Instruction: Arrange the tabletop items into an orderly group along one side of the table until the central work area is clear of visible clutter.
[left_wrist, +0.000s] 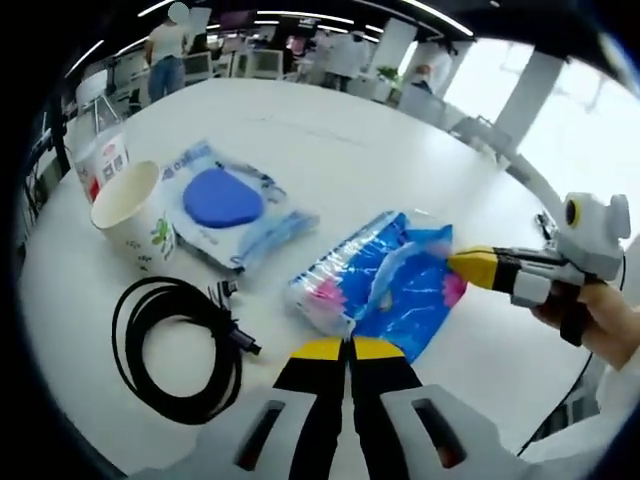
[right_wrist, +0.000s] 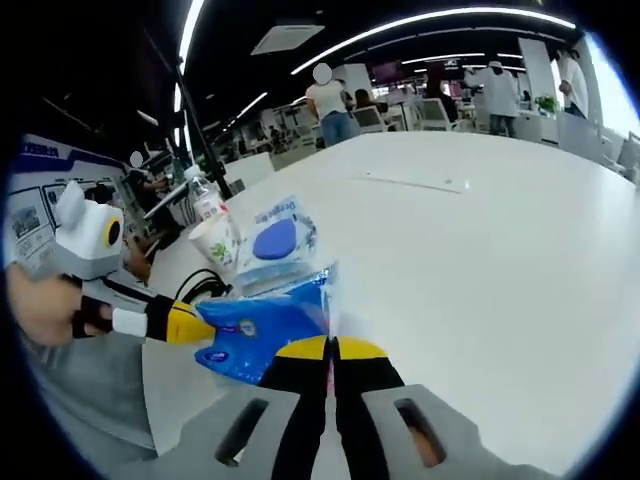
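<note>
A blue plastic packet (left_wrist: 385, 285) with pink print lies crumpled on the white table (left_wrist: 350, 140). My left gripper (left_wrist: 348, 346) is shut on its near edge. My right gripper (left_wrist: 466, 265) comes in from the right, held by a hand, and pinches the packet's far corner. In the right gripper view the right gripper (right_wrist: 330, 348) is shut on the blue packet (right_wrist: 270, 330), and the left gripper (right_wrist: 192, 322) holds the packet's other end from the left.
Left of the packet lie a clear pack with a blue round pad (left_wrist: 225, 200), a paper cup (left_wrist: 130, 215) tipped toward me, a red-labelled bottle (left_wrist: 100, 160) and a coiled black cable (left_wrist: 180, 345). People and desks stand beyond the table's far edge.
</note>
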